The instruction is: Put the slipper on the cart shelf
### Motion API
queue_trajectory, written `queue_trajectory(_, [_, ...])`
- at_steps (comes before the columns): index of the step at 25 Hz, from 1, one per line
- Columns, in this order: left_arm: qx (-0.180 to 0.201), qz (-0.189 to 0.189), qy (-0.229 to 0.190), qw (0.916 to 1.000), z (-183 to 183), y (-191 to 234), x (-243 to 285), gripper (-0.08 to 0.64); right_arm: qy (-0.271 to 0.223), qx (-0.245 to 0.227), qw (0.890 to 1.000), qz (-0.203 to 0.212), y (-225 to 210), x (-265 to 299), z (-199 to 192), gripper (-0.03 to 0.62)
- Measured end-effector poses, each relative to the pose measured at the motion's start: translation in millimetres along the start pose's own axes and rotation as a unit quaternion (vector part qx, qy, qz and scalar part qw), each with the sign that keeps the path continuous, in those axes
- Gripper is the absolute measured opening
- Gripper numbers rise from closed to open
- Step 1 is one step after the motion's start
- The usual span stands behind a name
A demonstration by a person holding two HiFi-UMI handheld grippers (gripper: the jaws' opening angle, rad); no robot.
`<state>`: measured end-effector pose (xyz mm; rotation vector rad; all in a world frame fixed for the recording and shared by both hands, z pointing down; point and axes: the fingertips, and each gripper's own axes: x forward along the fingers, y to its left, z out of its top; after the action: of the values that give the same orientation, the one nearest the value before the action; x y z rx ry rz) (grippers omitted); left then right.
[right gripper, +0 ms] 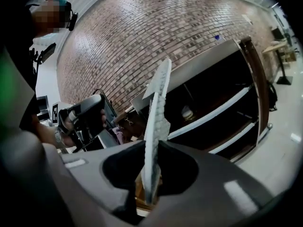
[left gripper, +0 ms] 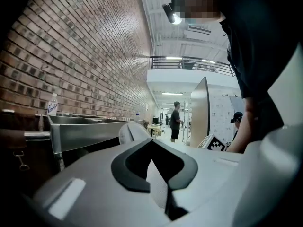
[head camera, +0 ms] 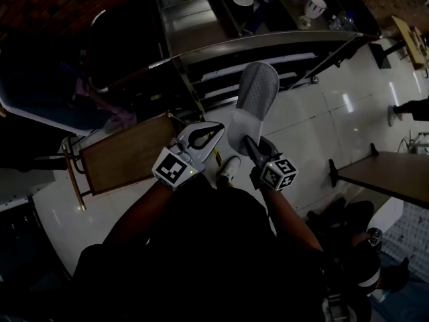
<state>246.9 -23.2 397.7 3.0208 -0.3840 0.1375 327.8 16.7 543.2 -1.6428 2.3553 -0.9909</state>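
The carry was in hand: the slipper [head camera: 255, 99] was up in the air at the centre of the head view, above the pale floor and just short of the steel cart [head camera: 268, 42] that filled the upper middle of the frame. The right gripper [head camera: 247, 143] was clenched on the slipper's near end. In the right gripper view the slipper [right gripper: 156, 117] stood edge-on and nearly upright between the jaws, which pressed on it from both sides, and its far end pointed toward the cart's open shelves [right gripper: 213, 115] at the right of that frame. The left gripper [head camera: 216, 130] sat just beside it at centre left, its jaw tips brought together on nothing; its own view showed only the closed pads, with the cart's steel side [left gripper: 90, 131] at left. The slipper had not yet reached any shelf, so the task looked about half done. The next move seemed to call for a reach forward and down toward a lower shelf, a turn of the right gripper to lay the slipper flat instead of on edge, and a clean pass between the shelf rails before the jaws let go.
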Motion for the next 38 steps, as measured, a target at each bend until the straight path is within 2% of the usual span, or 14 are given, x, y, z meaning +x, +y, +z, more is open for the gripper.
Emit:
queue_trajectory(5, [-0.008, 0.006, 0.012, 0.9999, -11, 10, 18, 0.002, 0.033, 0.022, 0.999, 0.0, -33, 24, -16, 0.066])
queue_trajectory(11, [-0.005, 0.008, 0.024, 0.9997, -31, 39, 35, 0.002, 0.062, 0.043, 0.997, 0.008, -46, 57, -27, 0.066])
queue_trajectory(17, [-0.015, 0.007, 0.028, 0.9995, -41, 65, 47, 0.002, 0.104, 0.064, 0.993, -0.001, -70, 90, -45, 0.066])
queue_trajectory(22, [-0.031, 0.013, 0.031, 0.999, -48, 87, 50, 0.0, 0.136, 0.064, 0.989, 0.012, -81, 128, -53, 0.067])
queue_trajectory(28, [-0.031, 0.02, 0.037, 0.9986, -53, 116, 54, 0.001, 0.143, 0.065, 0.987, 0.038, -86, 189, -30, 0.067])
queue_trajectory(38, [-0.036, 0.03, 0.032, 0.9984, -55, 142, 56, 0.002, 0.156, 0.046, 0.985, 0.047, -104, 264, 3, 0.067])
